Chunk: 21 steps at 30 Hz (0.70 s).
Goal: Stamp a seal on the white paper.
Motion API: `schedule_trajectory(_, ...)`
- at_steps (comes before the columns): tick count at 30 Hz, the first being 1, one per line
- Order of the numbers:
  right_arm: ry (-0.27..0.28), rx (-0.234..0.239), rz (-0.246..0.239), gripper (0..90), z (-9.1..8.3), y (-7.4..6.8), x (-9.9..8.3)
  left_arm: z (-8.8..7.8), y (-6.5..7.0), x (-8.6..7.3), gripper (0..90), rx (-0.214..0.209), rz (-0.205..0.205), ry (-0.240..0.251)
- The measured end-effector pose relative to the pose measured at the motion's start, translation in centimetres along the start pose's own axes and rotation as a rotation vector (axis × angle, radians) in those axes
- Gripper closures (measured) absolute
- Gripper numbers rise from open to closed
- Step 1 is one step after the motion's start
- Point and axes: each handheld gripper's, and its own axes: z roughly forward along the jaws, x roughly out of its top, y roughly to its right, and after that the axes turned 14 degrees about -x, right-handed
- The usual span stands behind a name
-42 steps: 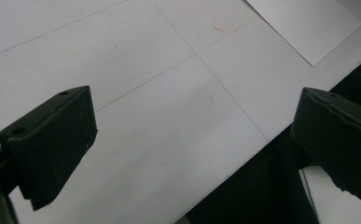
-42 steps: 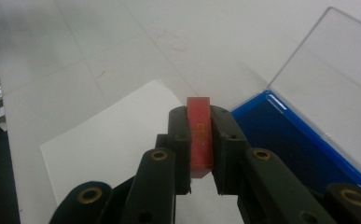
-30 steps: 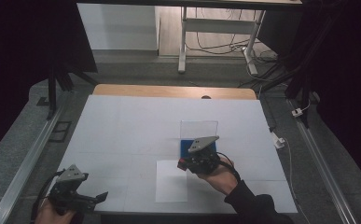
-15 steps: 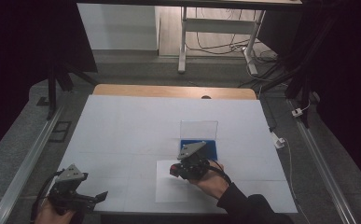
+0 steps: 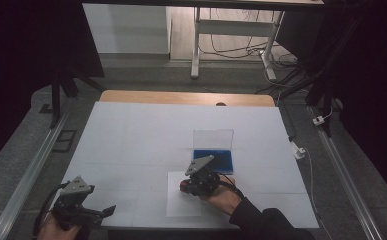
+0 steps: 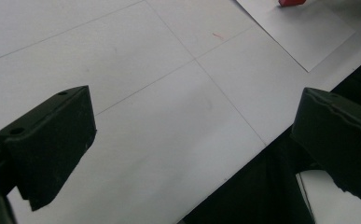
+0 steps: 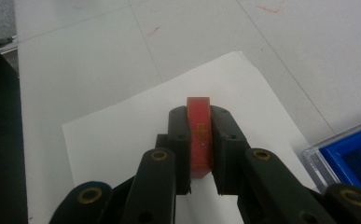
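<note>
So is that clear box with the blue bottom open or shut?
Open. The clear box's lid stands upright at the back, and the blue inside faces up uncovered.

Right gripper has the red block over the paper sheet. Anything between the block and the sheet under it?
Nothing visible. The right gripper is shut on the red block, held on edge above the white paper sheet, whose surface around and ahead of the block is bare. The blue-lined clear box sits off to the side, clear of the sheet.

A red block (image 7: 199, 135) sits between black jaws, over white paper (image 7: 122, 130), beside a blue-lined case (image 7: 350, 154).
</note>
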Motion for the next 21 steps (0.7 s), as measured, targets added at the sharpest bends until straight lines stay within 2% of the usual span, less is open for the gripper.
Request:
schedule_trajectory(3,-0.010,0.000,-0.006,79.6,0.3,-0.1,-0.1,0.0,0.0,0.0,0.0,-0.002,0.001,-0.002)
schedule_trajectory(9,-0.021,0.006,0.032,79.9,0.3,0.0,-0.3,0.1,0.0,0.0,0.0,-0.001,0.000,-0.007)
schedule_trajectory(13,-0.016,-0.031,-0.012,80.1,0.2,-0.7,-0.2,0.1,0.0,0.1,0.0,0.000,-0.002,-0.008)
schedule_trajectory(15,-0.022,-0.064,-0.050,80.1,0.1,-1.1,-0.1,0.1,0.0,0.1,0.0,0.000,-0.002,-0.011)
schedule_trajectory(19,-0.019,-0.082,-0.077,80.1,0.0,-1.6,-0.1,0.1,0.0,0.1,0.0,-0.001,-0.002,-0.013)
schedule_trajectory(21,-0.021,-0.081,-0.068,80.2,0.1,-1.5,-0.1,0.2,0.0,0.1,0.0,0.000,-0.002,-0.013)
